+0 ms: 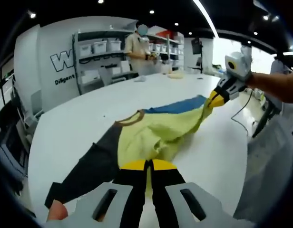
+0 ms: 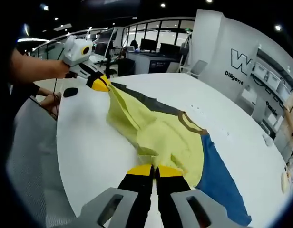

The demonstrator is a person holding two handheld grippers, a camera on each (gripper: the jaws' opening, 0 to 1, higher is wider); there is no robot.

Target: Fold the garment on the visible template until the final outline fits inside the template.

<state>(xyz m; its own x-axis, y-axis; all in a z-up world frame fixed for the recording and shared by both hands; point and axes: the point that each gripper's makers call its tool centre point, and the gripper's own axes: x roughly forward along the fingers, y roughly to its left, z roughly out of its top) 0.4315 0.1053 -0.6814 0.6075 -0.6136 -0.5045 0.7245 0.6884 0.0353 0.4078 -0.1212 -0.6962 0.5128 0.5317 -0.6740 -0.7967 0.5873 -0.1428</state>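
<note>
L gripper [image 1: 147, 165] fingers are shut tight, black w/ yellow tips, pinching a bunched edge of the garment [image 1: 156, 133] at lower centre of the left gripper view. R gripper [image 2: 155, 170] is the same: fingers closed narrow on the opposite edge, lower centre of the right gripper view. Each gripper also shows far off in the other's view: R at upper right [image 1: 218, 97], L at upper left [image 2: 100, 83], both w/ cloth in the tips.

Garment is a shirt w/ yellow body, blue sleeve on one side, dark grey sleeve on the other, brown collar. It's stretched betw. the two grips, sagging in the middle, rest lying on the white tabletop [image 1: 89, 114] mid-frame. Can't make out a template outline under it.

Handling, my read: thin, light, very soft fabric, no stiffness. It droops and wrinkles wherever unsupported, so only the pinched spots are controlled. Prob. slides easily on the smooth top. Best hold is at hem/shoulder corners or seam edges, both layers caught, keeping light tension across. Mid-panel grabs would just bunch it. Not fragile.
</note>
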